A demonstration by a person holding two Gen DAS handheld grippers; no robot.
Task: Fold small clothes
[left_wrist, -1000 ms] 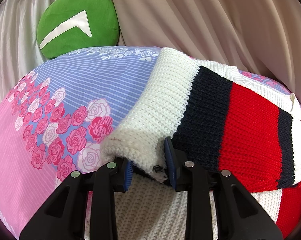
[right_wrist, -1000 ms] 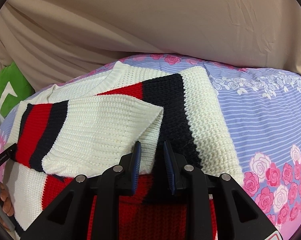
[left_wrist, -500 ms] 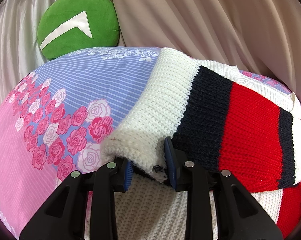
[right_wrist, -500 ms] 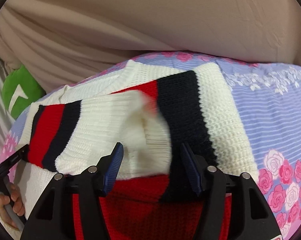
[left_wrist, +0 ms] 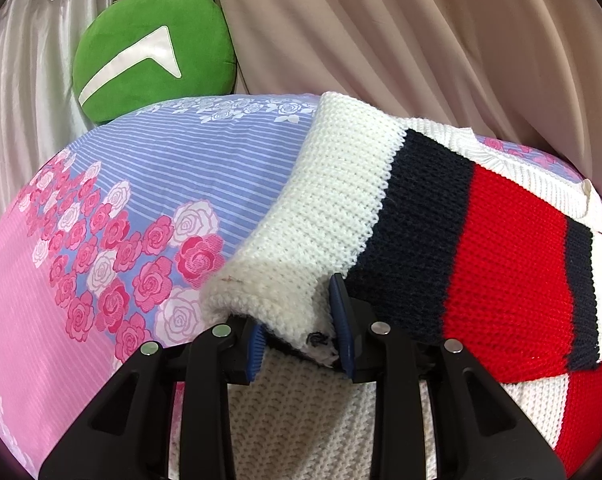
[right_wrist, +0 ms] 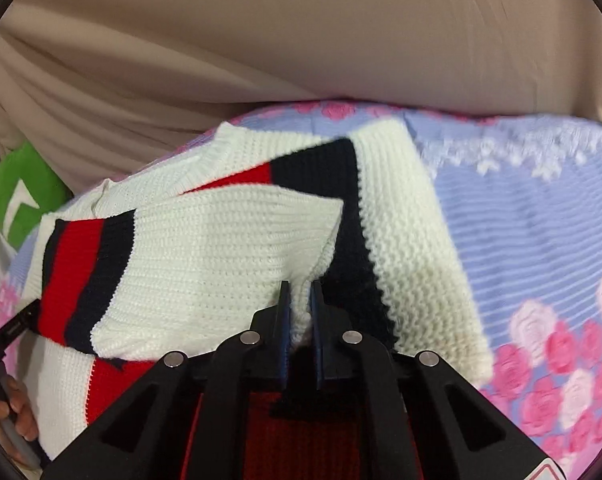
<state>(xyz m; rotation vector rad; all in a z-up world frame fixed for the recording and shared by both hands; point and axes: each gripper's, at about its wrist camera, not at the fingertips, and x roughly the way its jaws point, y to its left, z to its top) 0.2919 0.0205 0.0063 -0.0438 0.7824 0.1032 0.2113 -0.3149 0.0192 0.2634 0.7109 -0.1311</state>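
So the chunky cream, navy and red striped knit sweater (right_wrist: 229, 264) is being held from both sides right now. At 6 o'clock in the right wrist view, the right gripper (right_wrist: 300, 312) is closing, with a cream fold of a sleeve cuff already being pinched between the jaws. In the left wrist view the left gripper (left_wrist: 297, 340) is clamped on the other cream cuff (left_wrist: 269, 296), also at 6 o'clock.

It's probably soft, floppy and fairly light, thick enough to bunch, so grips are best taken at cuffs or hem edges.

The sweater is lying on the pink and lilac rose-print bedsheet (left_wrist: 149, 184). Further back, around 10 o'clock, a round green plush cushion (left_wrist: 149, 52) is being propped against beige draped curtains (left_wrist: 421, 40).
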